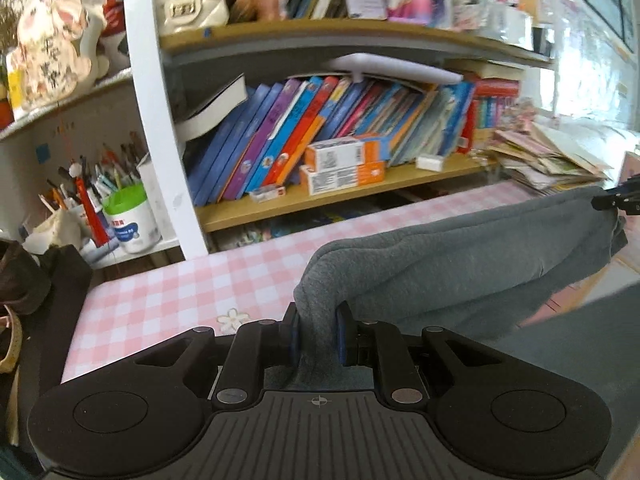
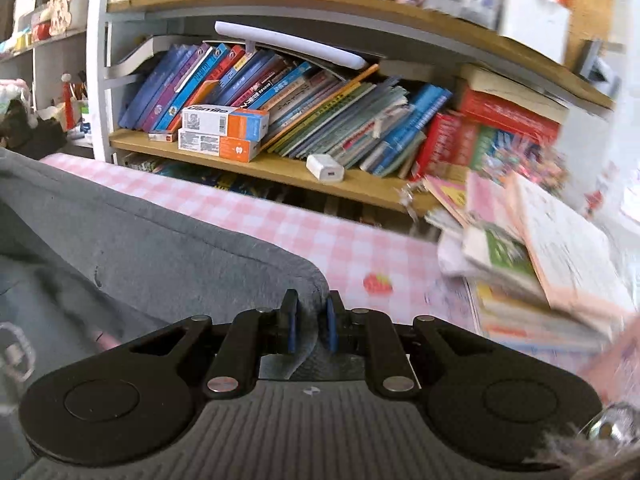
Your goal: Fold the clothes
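The work surface before my jaws is a flat table covered in a pink-and-white checked cloth [image 1: 168, 292] printed with a small white flower [image 1: 233, 317] and a red strawberry [image 2: 377, 283]. A grey fleece garment [image 1: 460, 264] stretches above it; whether any part rests on the cloth cannot be told. At the right end, a slumped stack of pastel paperback books and pamphlets [image 2: 532, 264] lies directly on the cloth. A dark bag [image 1: 60, 280] sits at the left edge.

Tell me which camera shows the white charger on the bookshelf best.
The right wrist view: the charger sits sharp on the shelf edge, port visible. In the left wrist view it is smaller, farther off and blurrier.
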Motion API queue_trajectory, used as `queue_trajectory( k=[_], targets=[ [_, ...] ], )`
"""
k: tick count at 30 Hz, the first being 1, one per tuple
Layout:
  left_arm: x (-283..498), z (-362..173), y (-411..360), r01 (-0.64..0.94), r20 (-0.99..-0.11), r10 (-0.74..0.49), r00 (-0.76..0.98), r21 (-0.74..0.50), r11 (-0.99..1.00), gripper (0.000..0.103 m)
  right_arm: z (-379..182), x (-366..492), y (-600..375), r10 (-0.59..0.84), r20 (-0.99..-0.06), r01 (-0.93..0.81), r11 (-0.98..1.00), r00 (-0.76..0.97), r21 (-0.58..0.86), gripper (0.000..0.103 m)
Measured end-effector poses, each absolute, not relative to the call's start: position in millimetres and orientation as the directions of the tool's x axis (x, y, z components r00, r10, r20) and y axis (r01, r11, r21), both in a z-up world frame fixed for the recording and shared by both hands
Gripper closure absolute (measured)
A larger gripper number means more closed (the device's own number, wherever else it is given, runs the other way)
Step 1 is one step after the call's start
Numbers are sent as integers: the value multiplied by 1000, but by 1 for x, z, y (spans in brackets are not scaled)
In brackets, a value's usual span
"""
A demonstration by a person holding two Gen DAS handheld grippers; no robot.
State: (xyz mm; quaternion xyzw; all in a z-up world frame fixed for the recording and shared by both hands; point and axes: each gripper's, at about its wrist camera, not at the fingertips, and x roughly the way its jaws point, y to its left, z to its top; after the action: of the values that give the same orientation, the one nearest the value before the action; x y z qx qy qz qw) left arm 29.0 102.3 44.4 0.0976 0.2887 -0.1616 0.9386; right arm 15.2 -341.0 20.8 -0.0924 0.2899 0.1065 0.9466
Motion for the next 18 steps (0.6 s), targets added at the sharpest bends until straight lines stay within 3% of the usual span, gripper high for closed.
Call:
queue_trajectory(
  k=[7, 12, 15, 18],
  targets=[
    [-28, 40, 100, 401, -574, -271, 772, 110, 910, 82, 13, -74, -335, 98, -574, -220, 965, 813, -146, 86],
    [-64, 24, 112, 405, -630, -278, 725, 64, 912, 77, 1, -125, -321, 69, -617, -216, 962, 784, -166, 77],
    [-84, 13, 126, 372, -665, -283, 691, -9, 928, 72, -8, -147, -317, 49, -665, -201, 967, 745, -154, 70],
    [-102, 4, 145, 276, -685, -280, 673, -119, 954, 66, -12, -164, -323, 47, -707, -117, 992, 706, -51, 69]
  ],
)
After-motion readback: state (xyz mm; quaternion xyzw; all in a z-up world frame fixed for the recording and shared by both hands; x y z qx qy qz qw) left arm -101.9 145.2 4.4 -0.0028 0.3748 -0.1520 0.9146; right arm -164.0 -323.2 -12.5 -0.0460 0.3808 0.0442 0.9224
